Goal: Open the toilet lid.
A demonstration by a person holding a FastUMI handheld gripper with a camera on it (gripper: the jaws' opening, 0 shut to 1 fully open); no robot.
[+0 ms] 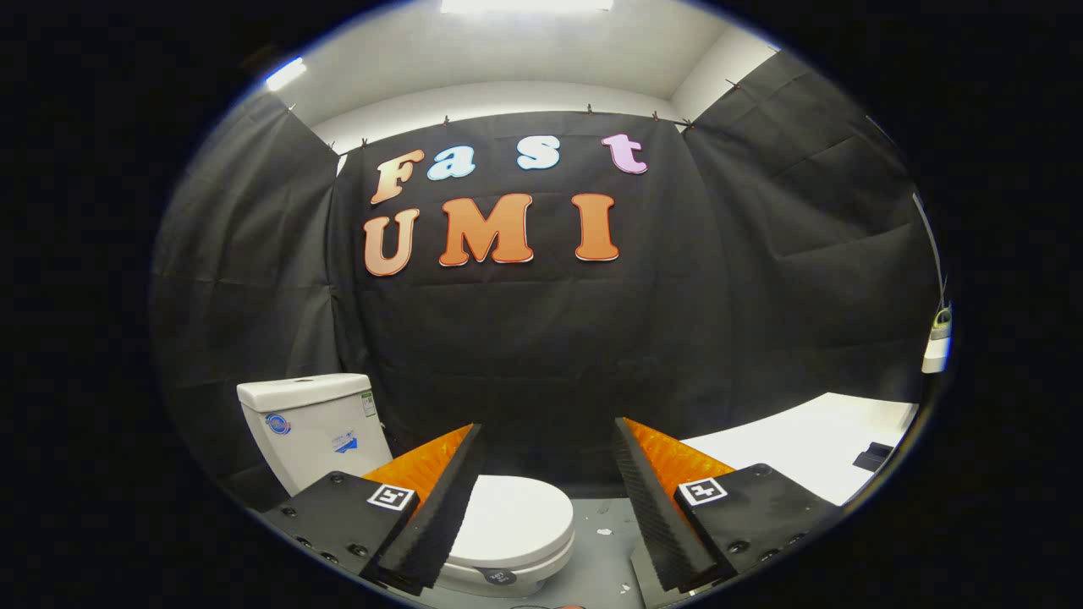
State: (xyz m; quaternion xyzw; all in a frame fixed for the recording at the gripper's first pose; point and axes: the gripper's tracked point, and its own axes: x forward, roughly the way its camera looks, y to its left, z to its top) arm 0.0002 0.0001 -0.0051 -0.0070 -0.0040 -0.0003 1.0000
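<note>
Approach: gripper (548, 499) fingers apart, empty, above the closed toilet lid (516, 516).
We expect a smooth, slippery, hinged lid; hook its front lip, opposite the tank (309, 427).

The toilet lid (518, 518) at lower centre looks like smooth, glossy plastic; the cistern (311, 430) at lower left, glazed ceramic. The gripper (550, 499), spread wide and empty, has ribbed matt pads (651, 516). The booth wall (541, 338) is creased matt cloth

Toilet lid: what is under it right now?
The toilet lid lies flat and closed, so the bowl under it is covered; just the seat rim shows beneath its front edge. The gripper hangs above, jaws open, touching nothing.
</note>
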